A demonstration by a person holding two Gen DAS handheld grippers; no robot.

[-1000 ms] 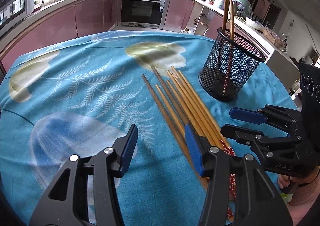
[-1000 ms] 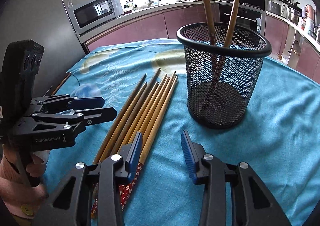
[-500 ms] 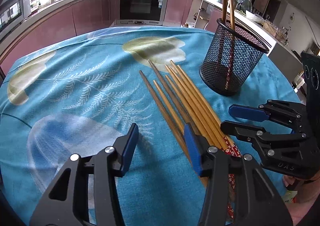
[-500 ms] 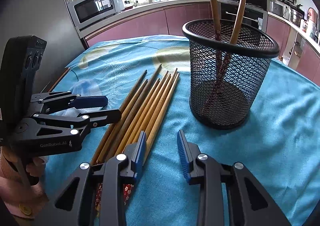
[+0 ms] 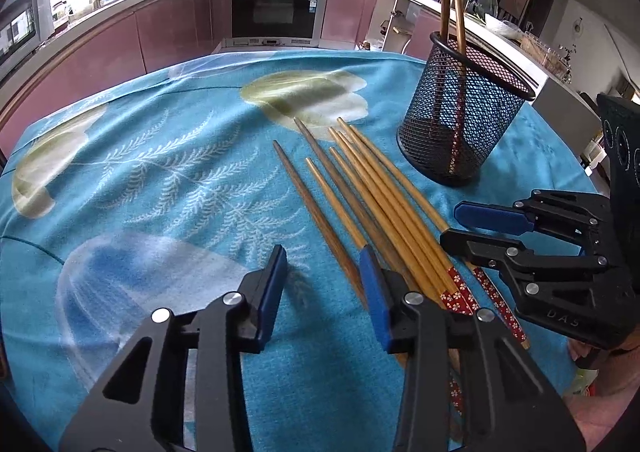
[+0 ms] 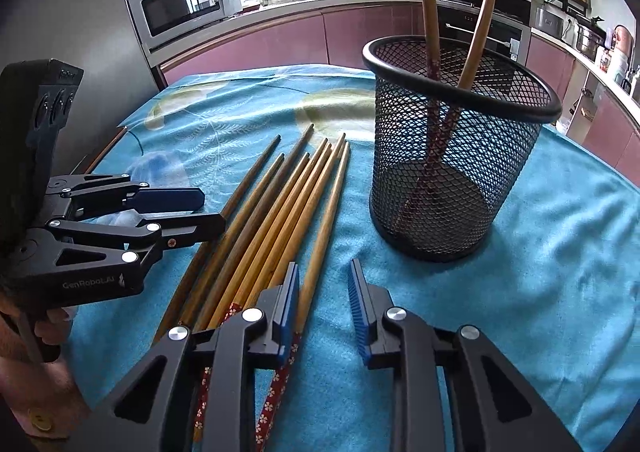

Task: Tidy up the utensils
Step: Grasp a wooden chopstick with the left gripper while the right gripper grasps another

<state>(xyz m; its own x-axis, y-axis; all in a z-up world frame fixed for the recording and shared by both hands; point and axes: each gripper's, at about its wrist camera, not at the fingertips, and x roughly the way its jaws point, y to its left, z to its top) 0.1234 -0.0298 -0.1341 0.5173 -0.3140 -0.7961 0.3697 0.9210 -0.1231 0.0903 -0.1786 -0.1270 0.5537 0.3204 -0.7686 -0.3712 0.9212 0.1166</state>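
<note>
nearest, both grippers tilt steeply down toward the table, each gripped from behind by a hand in a pink sleeve (image 6: pixel 24 392). the left gripper (image 5: pixel 324 284) hangs low over the blue cloth (image 5: pixel 140 172) with its jaws part-way apart and just closing; bare cloth shows in the gap, while its right finger (image 5: pixel 374 300) sits over the near ends of the chopsticks (image 5: pixel 360 196), and whether it touches them cannot be told. the right gripper (image 6: pixel 324 292) is narrower, its jaws also just closing, with only cloth between the pads; its left finger (image 6: pixel 288 304) lies over the outermost stick's red-patterned end. the loose chopsticks lie side by side between the two tools, tips pointing away. beyond them, to the right, the black mesh holder (image 6: pixel 460 180) stands upright with two chopsticks (image 6: pixel 480 12) leaning inside. farther off run the kitchen counter and oven (image 5: pixel 276 4).
</note>
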